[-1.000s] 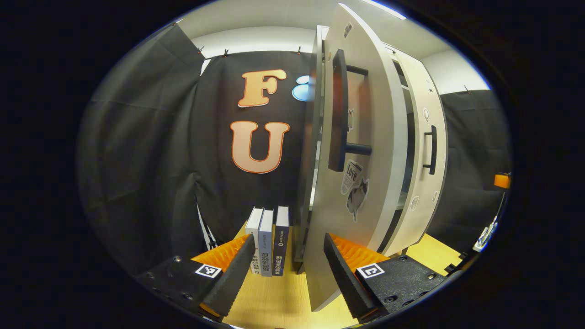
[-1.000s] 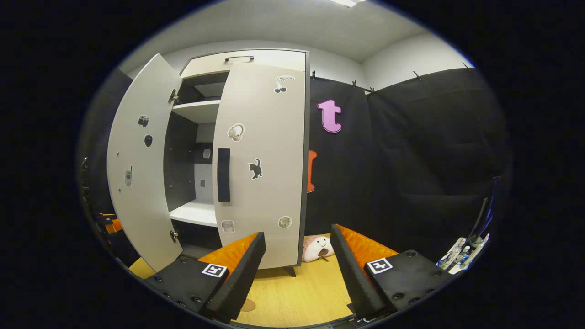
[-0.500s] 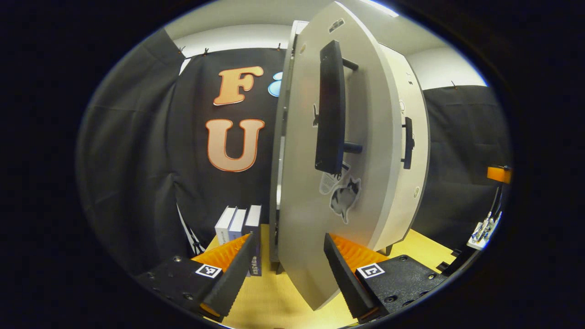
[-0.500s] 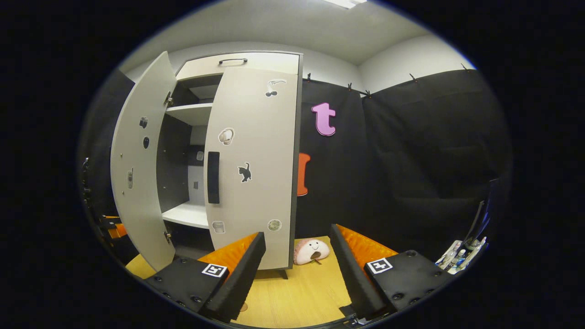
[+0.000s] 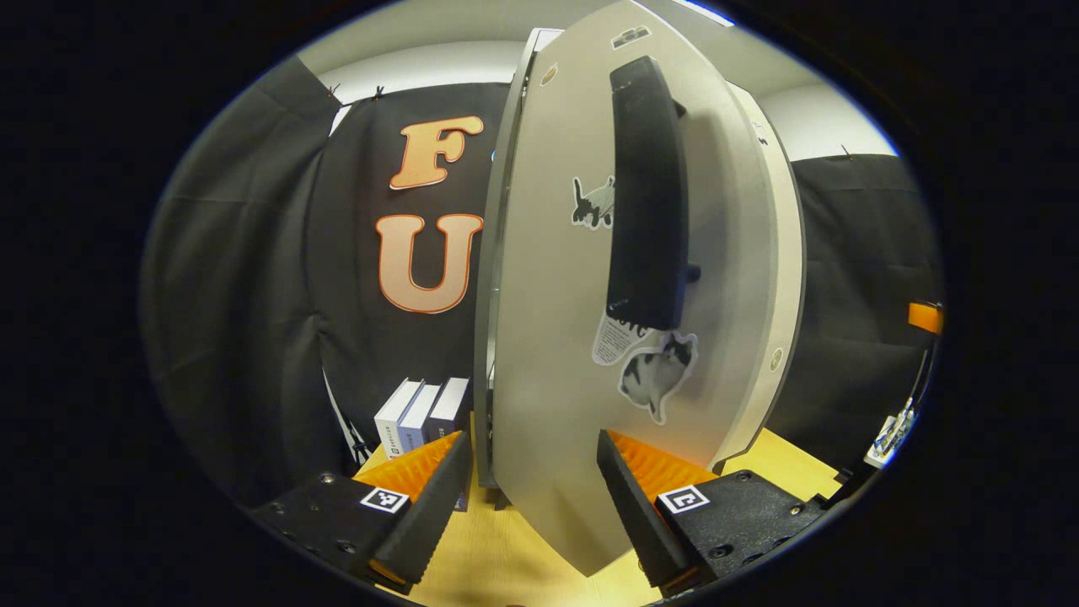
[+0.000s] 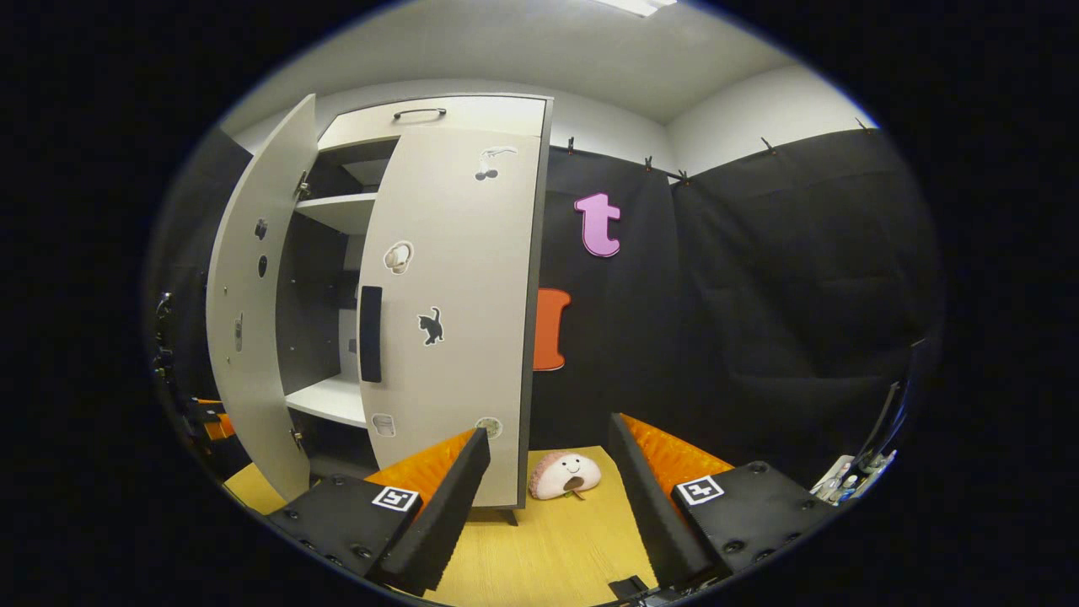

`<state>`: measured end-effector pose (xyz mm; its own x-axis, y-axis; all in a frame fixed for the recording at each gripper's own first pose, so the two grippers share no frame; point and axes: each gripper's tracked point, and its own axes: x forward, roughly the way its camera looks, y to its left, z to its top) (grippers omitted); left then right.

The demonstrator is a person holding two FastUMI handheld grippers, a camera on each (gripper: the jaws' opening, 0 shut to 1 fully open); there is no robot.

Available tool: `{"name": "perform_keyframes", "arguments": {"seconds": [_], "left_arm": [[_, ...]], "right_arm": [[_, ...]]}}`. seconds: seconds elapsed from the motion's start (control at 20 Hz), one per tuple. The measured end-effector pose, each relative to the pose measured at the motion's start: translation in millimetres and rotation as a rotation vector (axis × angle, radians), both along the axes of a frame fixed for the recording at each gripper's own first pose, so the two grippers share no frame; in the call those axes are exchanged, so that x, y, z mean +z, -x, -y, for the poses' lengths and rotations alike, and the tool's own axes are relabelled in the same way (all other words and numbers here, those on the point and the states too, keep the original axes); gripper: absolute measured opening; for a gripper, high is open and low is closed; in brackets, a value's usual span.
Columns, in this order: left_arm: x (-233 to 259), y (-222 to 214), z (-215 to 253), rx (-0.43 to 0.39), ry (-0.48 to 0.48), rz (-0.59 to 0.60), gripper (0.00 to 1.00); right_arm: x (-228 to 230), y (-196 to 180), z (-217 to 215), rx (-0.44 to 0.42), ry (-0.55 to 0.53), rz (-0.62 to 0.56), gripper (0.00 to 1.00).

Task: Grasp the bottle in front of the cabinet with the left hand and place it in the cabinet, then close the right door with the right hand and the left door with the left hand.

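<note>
Grey left door [image 5: 556,337] stands upright, ajar, straight ahead of the wide-open, empty left gripper [image 5: 531,497], right door [image 6: 455,312] beyond it.

Both views are evenly bright and sharp, lit by a ceiling light [image 6: 632,5] at twelve o'clock. Fisheye distortion bows the left door [image 5: 573,337] and darkens the edges.

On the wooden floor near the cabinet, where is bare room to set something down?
Bare floor lies between the right gripper and the plush toy, right of the cabinet's foot. Left of the cabinet it is crowded: the books stand close beside the left door.
</note>
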<state>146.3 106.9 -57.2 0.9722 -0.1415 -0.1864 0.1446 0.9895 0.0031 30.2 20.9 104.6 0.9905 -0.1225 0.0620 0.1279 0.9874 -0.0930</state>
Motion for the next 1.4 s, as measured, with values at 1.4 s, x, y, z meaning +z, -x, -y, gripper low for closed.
{"name": "perform_keyframes", "arguments": {"seconds": [1.4], "left_arm": [[-19.0,-99.7,93.7,0.024,-0.024,-0.013,0.93]], "right_arm": [[-9.0,-43.2,93.9,-0.020,-0.027,-0.027,0.95]]}}
